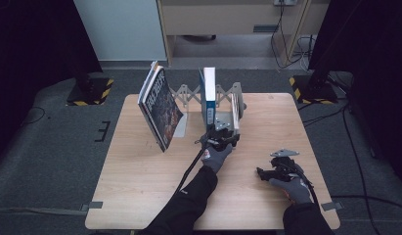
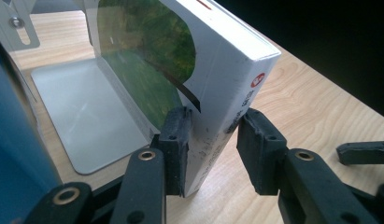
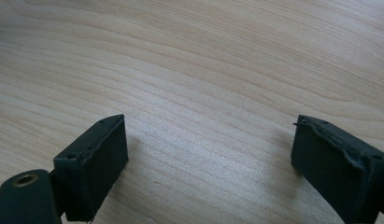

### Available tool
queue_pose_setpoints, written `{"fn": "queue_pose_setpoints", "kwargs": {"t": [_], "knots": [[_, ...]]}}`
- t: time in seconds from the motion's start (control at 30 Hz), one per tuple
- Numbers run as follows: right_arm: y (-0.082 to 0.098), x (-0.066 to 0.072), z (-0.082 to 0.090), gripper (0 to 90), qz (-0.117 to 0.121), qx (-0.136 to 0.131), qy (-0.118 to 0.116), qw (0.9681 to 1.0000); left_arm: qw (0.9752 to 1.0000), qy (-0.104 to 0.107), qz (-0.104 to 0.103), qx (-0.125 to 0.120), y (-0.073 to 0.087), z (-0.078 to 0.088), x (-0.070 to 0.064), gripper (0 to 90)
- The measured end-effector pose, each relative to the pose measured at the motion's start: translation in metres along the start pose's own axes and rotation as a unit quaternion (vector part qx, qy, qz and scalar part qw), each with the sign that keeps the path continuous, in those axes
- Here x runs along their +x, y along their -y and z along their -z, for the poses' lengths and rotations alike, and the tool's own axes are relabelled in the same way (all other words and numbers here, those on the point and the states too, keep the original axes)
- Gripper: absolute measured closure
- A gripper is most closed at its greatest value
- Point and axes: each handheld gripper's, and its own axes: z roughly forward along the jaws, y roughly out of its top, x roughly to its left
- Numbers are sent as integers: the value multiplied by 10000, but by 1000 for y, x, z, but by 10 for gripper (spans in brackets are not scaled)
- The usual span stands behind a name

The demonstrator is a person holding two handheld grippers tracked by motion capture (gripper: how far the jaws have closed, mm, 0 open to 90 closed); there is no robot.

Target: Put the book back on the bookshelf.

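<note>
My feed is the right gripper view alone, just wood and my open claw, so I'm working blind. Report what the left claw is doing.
Observer: The left claw grips a white book at its spine, and the book stands upright.
Operator: Say where that book stands.
Observer: At the right end of a metal rack, on the far side of the table.
Operator: List what else is on the rack.
Observer: A blue book stands upright mid-rack, and a dark book leans at the left end.
</note>
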Motion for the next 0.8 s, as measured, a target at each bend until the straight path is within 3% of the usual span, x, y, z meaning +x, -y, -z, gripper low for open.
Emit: {"fn": "queue_pose_setpoints", "kwargs": {"t": [0.27,0.5,0.8], "knots": [[0,0,0,110,-7,9,-6,10000,9999,-115,19,-22,-3,-6,0,623],[0,0,0,110,-8,6,-7,10000,9999,-114,-109,10,-4,-7,1,581],[0,0,0,110,4,-13,2,10000,9991,-17,-420,-30,-1,14,-3,510]]}}
